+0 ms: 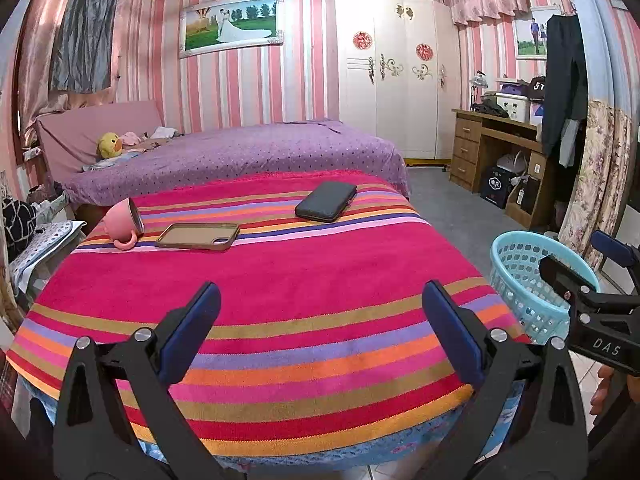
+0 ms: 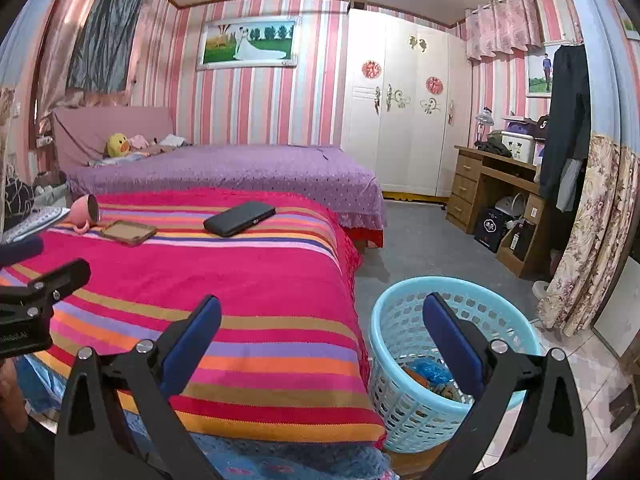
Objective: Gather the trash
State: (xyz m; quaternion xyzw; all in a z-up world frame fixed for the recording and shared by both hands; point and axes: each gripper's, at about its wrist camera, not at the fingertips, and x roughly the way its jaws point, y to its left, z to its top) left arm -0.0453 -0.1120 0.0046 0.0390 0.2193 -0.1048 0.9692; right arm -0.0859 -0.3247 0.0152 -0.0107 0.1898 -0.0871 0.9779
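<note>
Right, both grippers are up over the near end of the striped blanket (image 1: 304, 280), and neither one has anything in it; the left gripper (image 1: 320, 332) has its blue pads spread wide above the bands of red, orange and purple; the right gripper (image 2: 322, 340) is just as wide apart, its left finger over the blanket's edge and its right finger over the light blue basket (image 2: 384, 364).

The basket stands on the floor just beside the blanket's right-hand edge; inside it, at the bottom, lies the trash (image 2: 430, 372), a crumpled blue piece with something orange next to it, partly hidden behind the right finger; from the left wrist view the basket (image 1: 516, 276) shows only its rim and mesh wall, with the right gripper (image 1: 568, 276) reaching in front of it.

Further up the blanket, well apart from both grippers, three things sit in a loose row: a pink mug (image 1: 122, 222) tipped on its side at the far left, a phone case (image 1: 198, 236) lying flat just beside it, and a dark wallet (image 1: 326, 201) further right; behind them runs the purple bed (image 1: 240, 156), with a yellow duck plush (image 1: 109, 145) near its head.
</note>
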